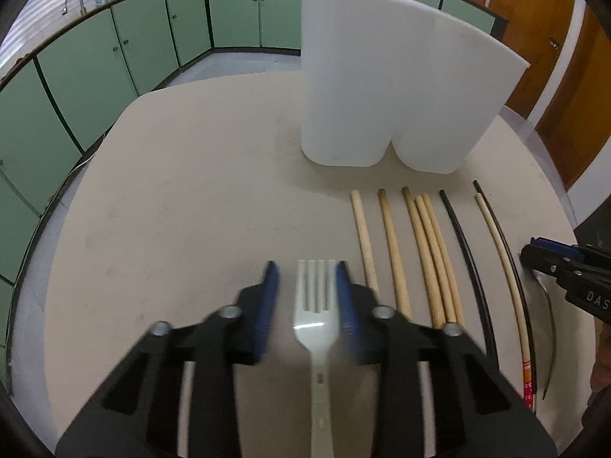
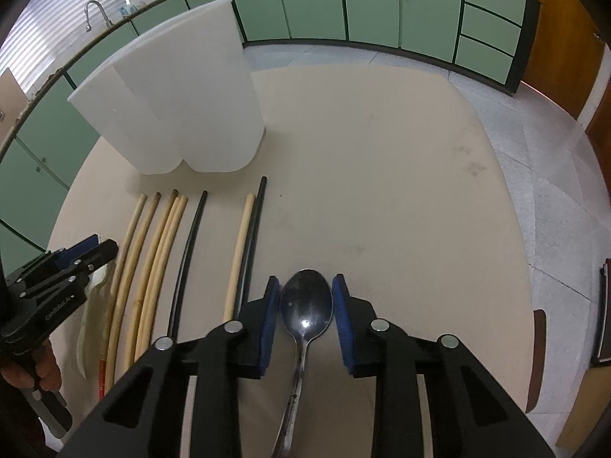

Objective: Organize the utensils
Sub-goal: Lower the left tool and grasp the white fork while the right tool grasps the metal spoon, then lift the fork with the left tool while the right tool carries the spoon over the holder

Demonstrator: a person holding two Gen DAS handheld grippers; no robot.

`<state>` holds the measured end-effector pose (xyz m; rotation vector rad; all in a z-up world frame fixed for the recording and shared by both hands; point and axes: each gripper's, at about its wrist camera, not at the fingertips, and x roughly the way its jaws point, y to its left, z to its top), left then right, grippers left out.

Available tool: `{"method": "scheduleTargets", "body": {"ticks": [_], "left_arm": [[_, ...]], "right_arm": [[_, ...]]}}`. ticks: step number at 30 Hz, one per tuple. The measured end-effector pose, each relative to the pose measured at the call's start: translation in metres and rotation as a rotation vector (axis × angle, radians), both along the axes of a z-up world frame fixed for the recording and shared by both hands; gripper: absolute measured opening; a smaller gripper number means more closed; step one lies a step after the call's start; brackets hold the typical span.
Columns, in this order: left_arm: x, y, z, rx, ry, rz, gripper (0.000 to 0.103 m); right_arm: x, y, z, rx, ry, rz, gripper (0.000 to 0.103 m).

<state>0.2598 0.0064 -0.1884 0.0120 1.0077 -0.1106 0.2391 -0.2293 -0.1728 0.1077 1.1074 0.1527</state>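
Two grippers are down over the beige desk (image 1: pixel 172 198), one in each of your hands. Your left gripper (image 1: pixel 308 284) straddles a white plastic fork (image 1: pixel 314 328) that lies flat with its tines toward 12 o'clock. The right blue pad touches the edge of the fork's head, while the left pad stands a little off it, so the jaws are narrow but not clamped. The picture is blurred around the pads.

Your right gripper (image 2: pixel 305 297) straddles a dark metal spoon (image 2: pixel 305 307), bowl toward 12 o'clock and handle running back to 6 o'clock under the gripper. Its blue pads sit just beside the bowl on both sides, with a thin gap showing; the jaws are part-closed around the spoon without pressing it.

Between fork and spoon lies a row of chopsticks (image 1: pixel 427 255), roughly parallel, tips toward 12 o'clock: six pale wooden ones and two black ones (image 2: pixel 189 248). In the left wrist view they fill the space from 1 to 4 o'clock of the fork.

At 12 o'clock beyond the chopsticks stands a white two-compartment holder (image 1: pixel 382 95), upright on the desk, well apart from both grippers. Green cabinets (image 2: pixel 374 4) curve behind it.
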Motion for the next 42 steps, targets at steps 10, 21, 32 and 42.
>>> {"method": "scheduleTargets", "body": {"ticks": [10,21,32,42], "left_arm": [[-0.034,-0.007,0.015,-0.076,-0.137,-0.015,0.019],[-0.050,-0.004,0.054,-0.094,-0.315,-0.014,0.019],[-0.060,-0.001,0.079,-0.102,-0.418,-0.021,0.019],[-0.057,-0.001,0.134,-0.146,-0.565,-0.027,0.019]], "right_arm": [[-0.027,-0.002,0.017,0.027,-0.135,0.024,0.028],[-0.040,0.001,0.065,0.027,-0.318,0.070,0.028],[-0.041,-0.004,0.099,0.087,-0.438,0.079,0.028],[-0.027,-0.011,0.151,0.128,-0.572,0.098,0.028]]}}
